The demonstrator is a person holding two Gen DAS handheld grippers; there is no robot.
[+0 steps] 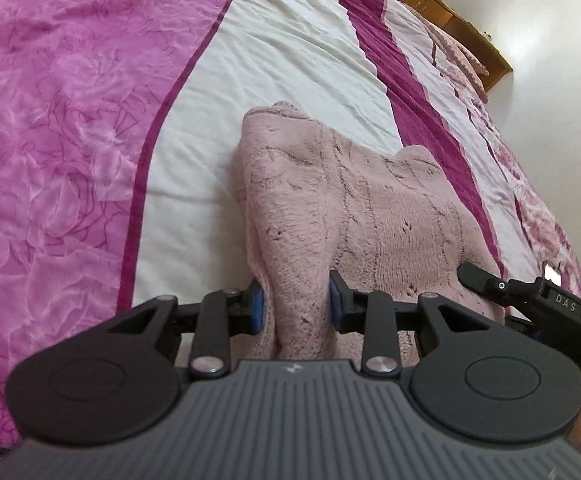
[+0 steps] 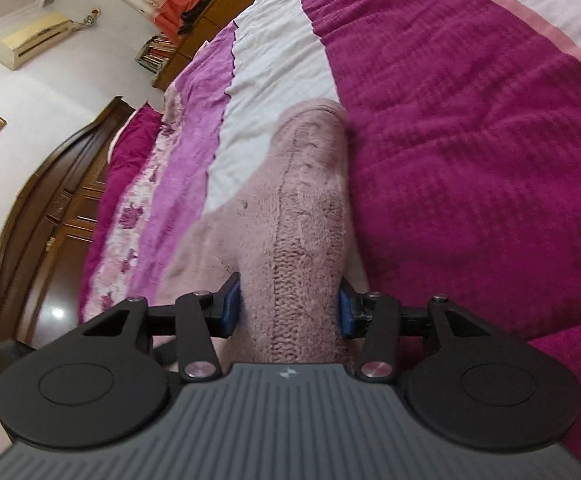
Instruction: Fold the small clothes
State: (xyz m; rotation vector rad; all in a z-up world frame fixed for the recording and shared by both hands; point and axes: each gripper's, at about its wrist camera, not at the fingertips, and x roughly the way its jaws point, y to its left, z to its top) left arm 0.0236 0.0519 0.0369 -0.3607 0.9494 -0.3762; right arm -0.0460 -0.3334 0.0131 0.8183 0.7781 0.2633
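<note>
A pale pink knitted sweater [image 1: 370, 200] lies on the bedspread, stretched away from both grippers. My left gripper [image 1: 296, 300] is shut on a bunched fold of its near edge, the blue pads [image 1: 259, 304] pressing the knit from both sides. In the right wrist view my right gripper [image 2: 288, 308] is shut on another thick bunch of the same pink sweater [image 2: 298, 200], its blue pads [image 2: 346, 312] against the fabric. The right gripper's black finger [image 1: 486, 284] shows at the right of the left wrist view, beside the sweater's edge.
The bed is covered by a spread with pink floral [image 1: 50, 140], white [image 1: 270, 60] and magenta [image 2: 470, 160] bands. A wooden headboard shelf [image 1: 450, 12] runs along the far wall. A dark wooden wardrobe [image 2: 50, 208] and a wall air conditioner [image 2: 30, 38] stand beyond the bed.
</note>
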